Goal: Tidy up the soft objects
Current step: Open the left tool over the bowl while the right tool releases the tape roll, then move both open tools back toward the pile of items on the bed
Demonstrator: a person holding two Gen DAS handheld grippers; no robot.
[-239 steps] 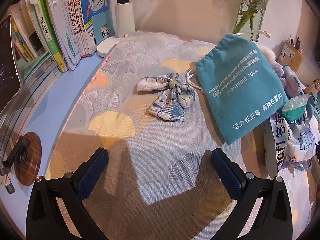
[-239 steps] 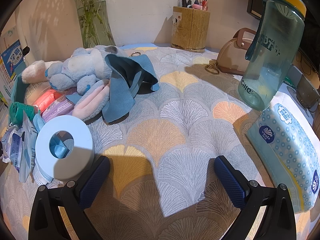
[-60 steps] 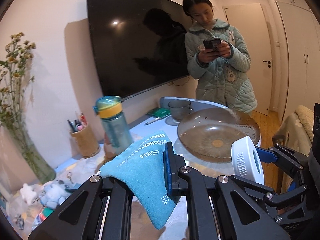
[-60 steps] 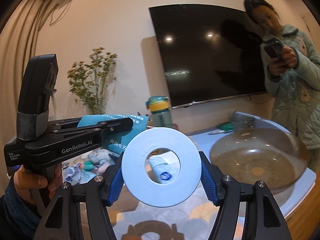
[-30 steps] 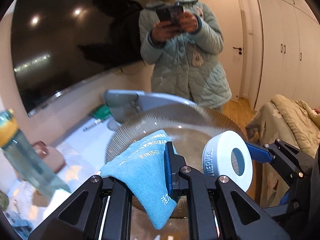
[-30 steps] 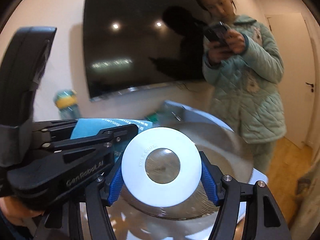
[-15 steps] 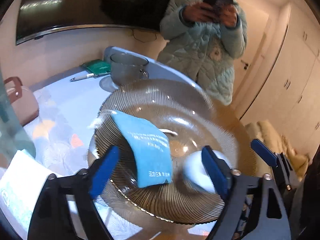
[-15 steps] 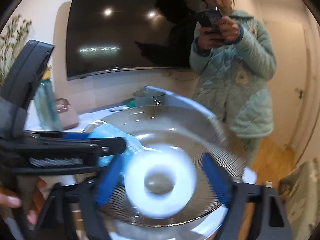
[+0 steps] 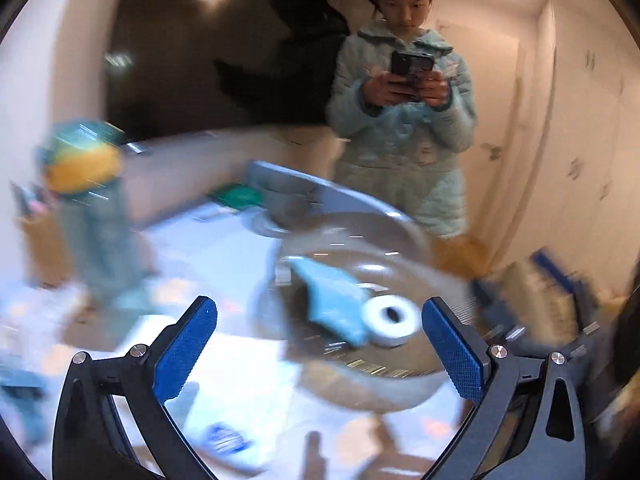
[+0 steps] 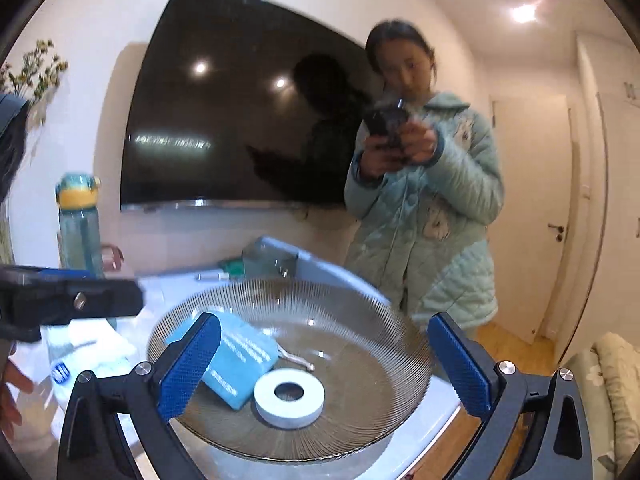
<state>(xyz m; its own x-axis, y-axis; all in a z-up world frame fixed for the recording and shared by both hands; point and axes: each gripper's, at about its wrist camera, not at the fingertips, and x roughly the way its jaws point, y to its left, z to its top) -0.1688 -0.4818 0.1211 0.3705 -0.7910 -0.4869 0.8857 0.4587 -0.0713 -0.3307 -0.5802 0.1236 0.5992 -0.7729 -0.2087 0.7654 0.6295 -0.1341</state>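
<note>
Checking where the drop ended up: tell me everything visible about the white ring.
The white ring is a thick, flat disc with a round centre hole, smooth and matte, maybe foam or tape. It lies flat inside the ribbed glass bowl, toward its near side, its edge against or just overlapping the teal pouch. No claw touches it; the right claw stands open around it.

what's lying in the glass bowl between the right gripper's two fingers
In the right wrist view, a teal pouch and white ring lie in the bowl, touching each other; the pouch partly behind the left finger.
</note>
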